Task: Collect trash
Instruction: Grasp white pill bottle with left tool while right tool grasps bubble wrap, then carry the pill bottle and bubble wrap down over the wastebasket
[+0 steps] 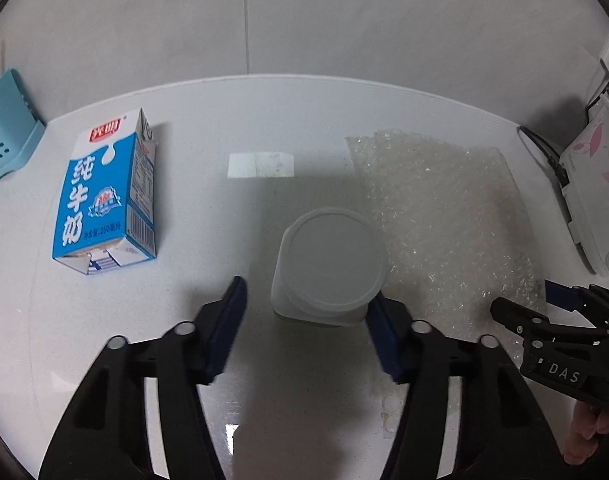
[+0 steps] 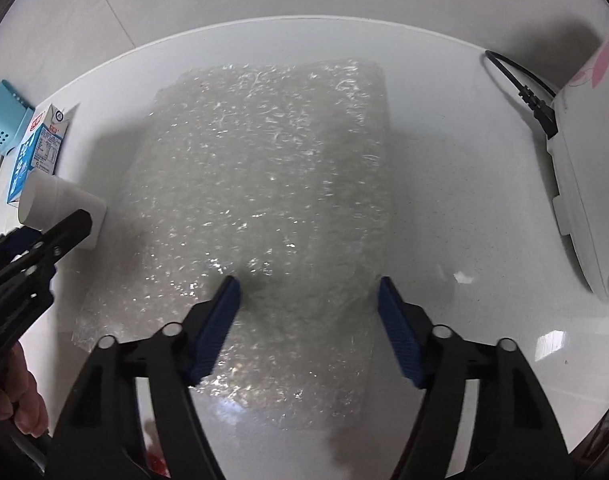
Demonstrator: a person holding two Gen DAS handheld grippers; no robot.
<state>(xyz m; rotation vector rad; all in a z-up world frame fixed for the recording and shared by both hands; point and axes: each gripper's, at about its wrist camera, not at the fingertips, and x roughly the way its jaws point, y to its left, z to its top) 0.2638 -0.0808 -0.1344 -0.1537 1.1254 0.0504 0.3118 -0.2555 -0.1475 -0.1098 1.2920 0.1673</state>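
A white lidded plastic cup stands on the white table, just ahead of my open left gripper; its right pad is close to or touching the cup. A blue and white milk carton lies to the cup's left. A sheet of bubble wrap lies flat to its right. In the right wrist view my open right gripper hovers over the near part of the bubble wrap. The cup, the carton and the left gripper show at the left edge.
A light blue perforated holder stands at the far left by the wall. A white appliance with pink flowers and a black cable sits at the right edge. A strip of clear tape is stuck on the table.
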